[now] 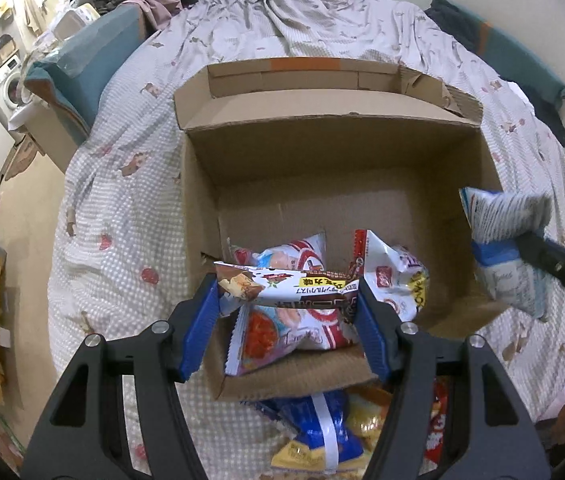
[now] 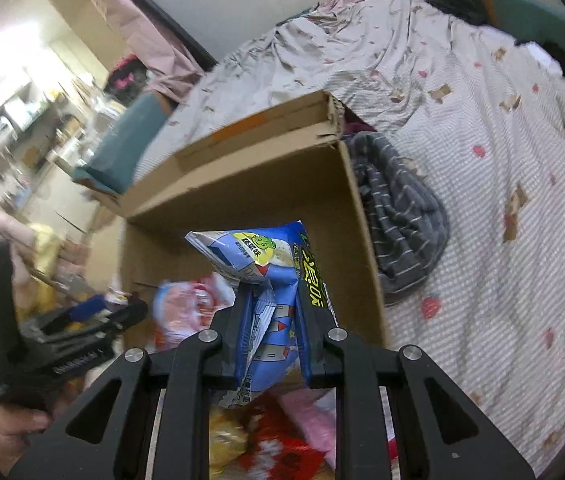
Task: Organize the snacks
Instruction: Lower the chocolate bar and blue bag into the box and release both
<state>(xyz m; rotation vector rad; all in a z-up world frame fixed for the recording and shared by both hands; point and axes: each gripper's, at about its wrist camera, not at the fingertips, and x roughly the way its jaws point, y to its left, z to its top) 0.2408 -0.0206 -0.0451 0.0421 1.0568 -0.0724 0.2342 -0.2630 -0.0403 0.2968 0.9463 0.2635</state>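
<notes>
An open cardboard box point(image 1: 322, 160) stands on the bed. My left gripper point(image 1: 286, 285) hovers over its near end, blue pads point(image 1: 198, 332) shut on a brown-and-white snack packet point(image 1: 282, 282). Under it, red-and-white snack bags point(image 1: 282, 332) lie in the box, with another bag point(image 1: 396, 280) to the right. My right gripper point(image 2: 276, 296) is shut on a blue-and-white snack bag point(image 2: 270, 264) above the box point(image 2: 242, 200). That bag point(image 1: 502, 236) hangs over the box's right wall in the left wrist view. The left gripper point(image 2: 94, 312) shows blurred at the left.
Loose snack bags lie on the bed in front of the box: blue point(image 1: 318, 420), yellow point(image 1: 366, 416), red point(image 1: 436, 420). A grey striped cloth point(image 2: 398, 220) lies against the box's right side. A teal cushion point(image 1: 82, 68) sits at the bed's left edge, with floor and clutter beyond.
</notes>
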